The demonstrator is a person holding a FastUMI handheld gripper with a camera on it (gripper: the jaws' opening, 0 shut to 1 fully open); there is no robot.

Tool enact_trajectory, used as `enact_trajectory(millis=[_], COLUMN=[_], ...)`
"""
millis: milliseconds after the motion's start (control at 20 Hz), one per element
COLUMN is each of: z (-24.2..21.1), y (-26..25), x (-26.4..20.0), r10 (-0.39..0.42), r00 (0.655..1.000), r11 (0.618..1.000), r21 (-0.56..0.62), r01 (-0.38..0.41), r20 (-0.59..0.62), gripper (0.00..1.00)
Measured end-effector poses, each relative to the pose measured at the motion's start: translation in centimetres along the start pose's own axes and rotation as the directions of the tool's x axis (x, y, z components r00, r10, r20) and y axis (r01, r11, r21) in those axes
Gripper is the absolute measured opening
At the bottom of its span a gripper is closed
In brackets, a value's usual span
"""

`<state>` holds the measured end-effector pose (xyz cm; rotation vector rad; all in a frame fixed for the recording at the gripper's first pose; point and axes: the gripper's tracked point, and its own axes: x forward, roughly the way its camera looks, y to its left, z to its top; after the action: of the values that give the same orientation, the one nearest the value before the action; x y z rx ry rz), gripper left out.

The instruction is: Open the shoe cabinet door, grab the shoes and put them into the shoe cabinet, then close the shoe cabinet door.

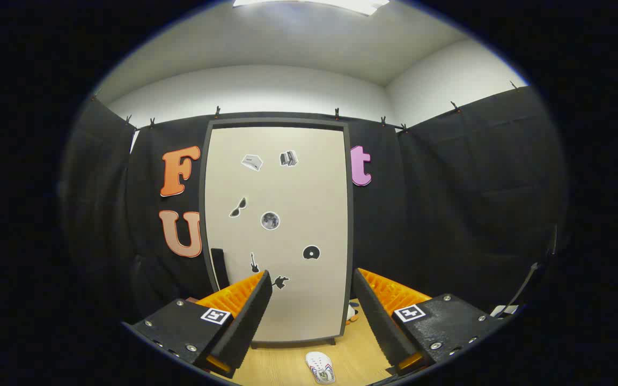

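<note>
A: What about the shoe cabinet (279,230)?

B: It stands upright in the middle of the frame, against the black cloth wall. Its pale door (287,300) is closed inside a dark frame, so I cannot tell what is inside. Small stickers (270,220) are scattered over the door, and a dark handle (219,267) sits at its lower left edge.

A: And the shoe?

B: One white shoe (321,367) lies on the wooden floor (282,367) at the bottom centre of the frame, in front of the cabinet and between the two fingers. Something small and orange-and-white peeks out by the cabinet's lower right corner; too little shows to name it.

A: How is the gripper (311,289) held?

B: Level, facing the door squarely. Its fingers are spread wide apart and released, grasping nothing. The left fingertip (262,284) overlaps the door's lower part in the picture; whether it touches, I cannot tell.
</note>
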<state>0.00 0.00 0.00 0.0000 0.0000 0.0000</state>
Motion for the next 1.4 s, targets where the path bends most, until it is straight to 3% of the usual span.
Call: enact_trajectory(millis=[850, 1400], z=[-0.1, -2.9], y=[0.6, 10.0], x=[0.4, 3.3], r10=[0.002, 0.137], r00=[1.000, 0.989], r11=[0.999, 0.990], r21=[-0.034, -0.037], r01=[-0.002, -0.139], r20=[-0.003, -0.059], gripper=[0.95, 0.95])
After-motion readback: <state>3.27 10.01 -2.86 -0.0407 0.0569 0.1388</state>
